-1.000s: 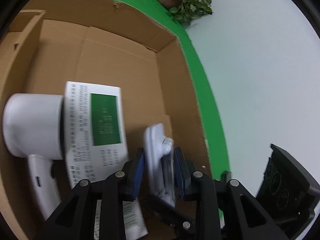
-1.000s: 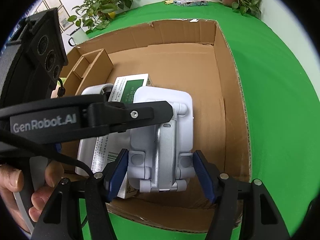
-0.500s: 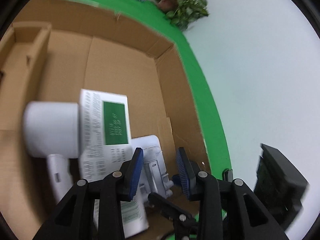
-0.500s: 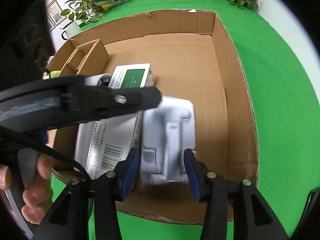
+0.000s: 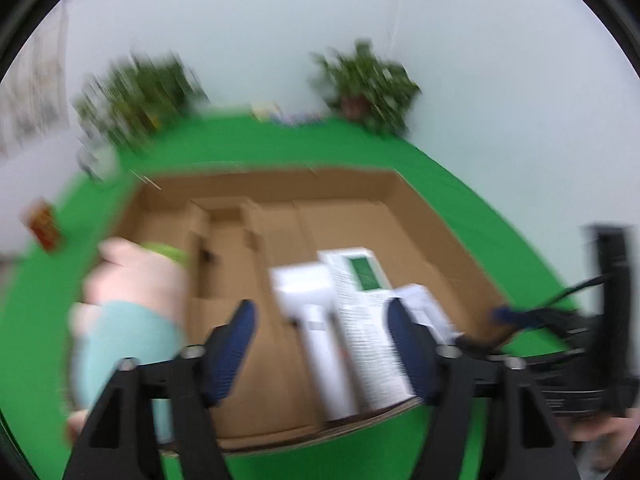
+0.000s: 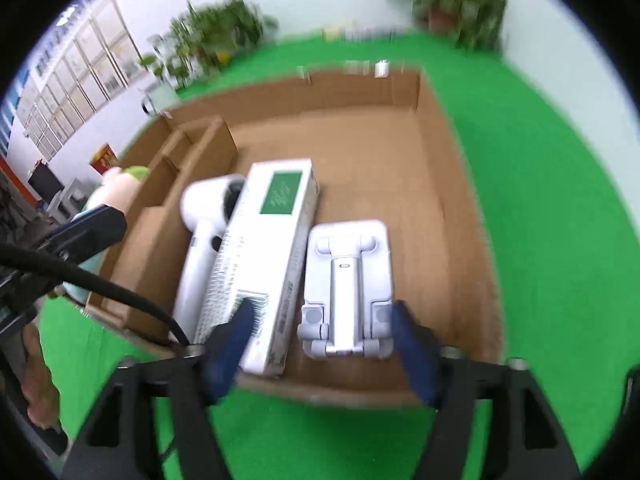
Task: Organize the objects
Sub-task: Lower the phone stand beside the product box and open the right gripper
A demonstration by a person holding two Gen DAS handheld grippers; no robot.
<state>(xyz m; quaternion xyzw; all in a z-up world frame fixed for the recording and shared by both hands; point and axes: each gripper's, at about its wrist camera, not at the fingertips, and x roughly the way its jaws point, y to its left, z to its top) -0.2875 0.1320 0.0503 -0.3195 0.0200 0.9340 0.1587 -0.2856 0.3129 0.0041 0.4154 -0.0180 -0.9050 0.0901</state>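
A cardboard box (image 6: 440, 184) on green cloth holds a white hair dryer (image 6: 200, 240), a white carton with a green label (image 6: 268, 248) and a white folding stand (image 6: 348, 276), side by side. My right gripper (image 6: 320, 340) is open and empty above the box's near wall, in front of the stand. My left gripper (image 5: 324, 344) is open and empty, above the near part of the box (image 5: 420, 216), with the dryer (image 5: 312, 320) and carton (image 5: 364, 312) between its fingers in view. Both views are blurred.
A plush toy in pink, green and teal (image 5: 132, 304) lies just outside the box's left wall; it also shows in the right wrist view (image 6: 116, 184). Cardboard dividers (image 6: 192, 148) stand at the box's left. Potted plants (image 5: 368, 84) line the back edge.
Both grippers let go of the white stand, opened wide and pulled back from the box. The stand now lies flat beside the carton. The left view swung to face the whole box.
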